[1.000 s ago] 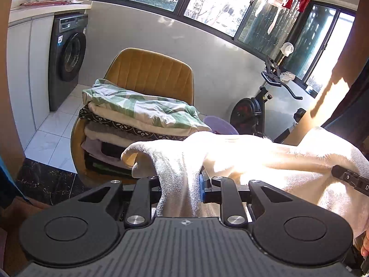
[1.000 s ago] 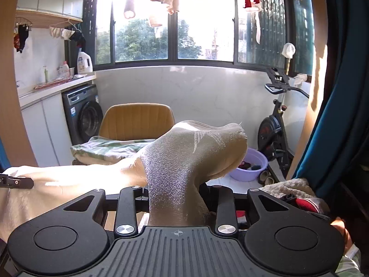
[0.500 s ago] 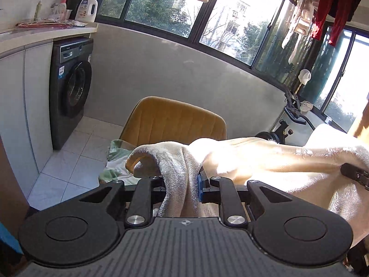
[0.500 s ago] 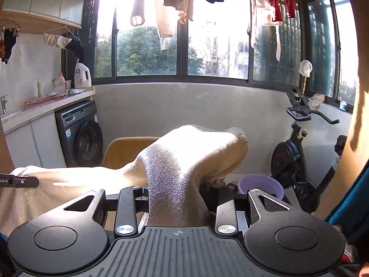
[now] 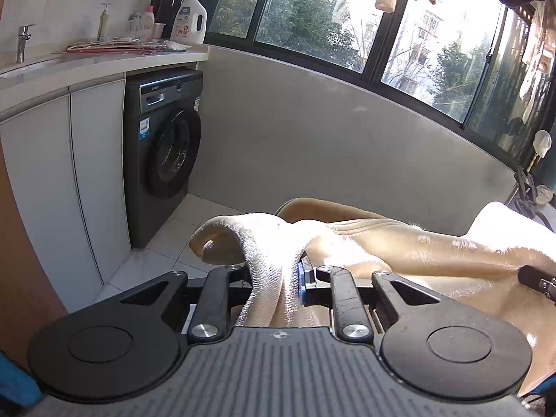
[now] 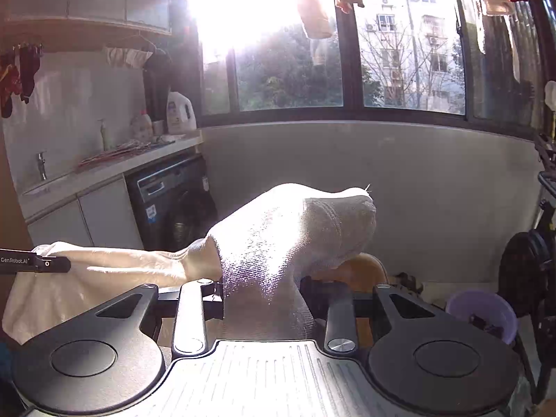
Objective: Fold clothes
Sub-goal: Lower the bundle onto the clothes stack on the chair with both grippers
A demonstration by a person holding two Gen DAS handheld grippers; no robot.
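While both grippers hold the same cream towel [image 5: 399, 246], its cloth hangs stretched between them. The jaws of the left gripper [image 5: 274, 278] stand close together and are clamped on a bunched corner of the towel, which folds over in front of them and falls down between the fingers. The jaws of the right gripper [image 6: 264, 295] are clamped in the same way on another thick corner, which rises in a hump just ahead of them. From each pair of jaws the towel runs sideways to the other gripper. Beyond the towel, past the left jaws, the top of a tan chair [image 5: 323, 208] shows. Farther ahead and to the left stands a dark washing machine [image 5: 163, 153] under a counter [image 5: 104, 62], and near the right jaws, low on the right, sits a purple basin [image 6: 481, 312].
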